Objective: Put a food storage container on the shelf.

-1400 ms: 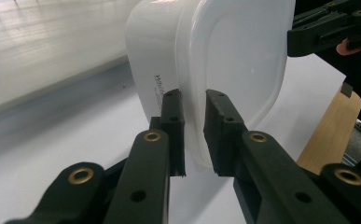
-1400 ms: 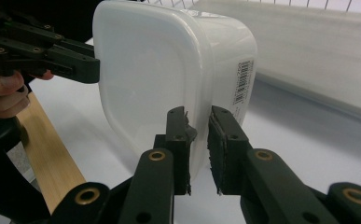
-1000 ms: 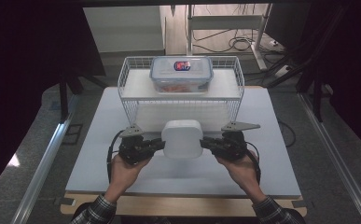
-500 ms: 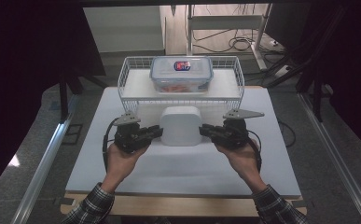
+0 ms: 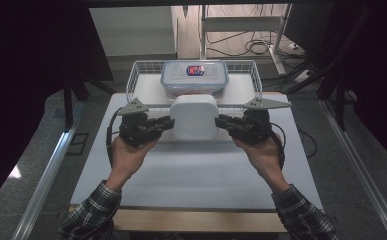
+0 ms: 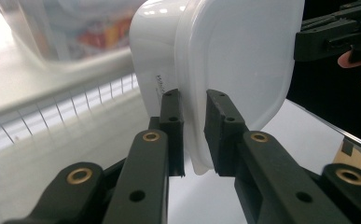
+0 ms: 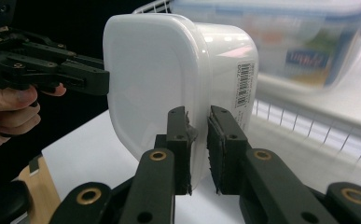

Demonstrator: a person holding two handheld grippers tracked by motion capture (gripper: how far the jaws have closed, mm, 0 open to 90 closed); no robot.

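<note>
White lidded container (image 5: 194, 117) held between both grippers above the table (image 5: 191, 170), left gripper (image 5: 167, 123) clamped on its left rim, right gripper (image 5: 221, 121) clamped on its right rim, wire basket (image 5: 140, 75) just beyond, holding a clear food box (image 5: 194, 79).

Your left claw (image 5: 167, 123) and right claw (image 5: 221, 121) face each other at the same height, each with its jaws pinched nearly together on a thin edge, your forearms angling inward from below, both hands wrapped around the claw bodies.
</note>
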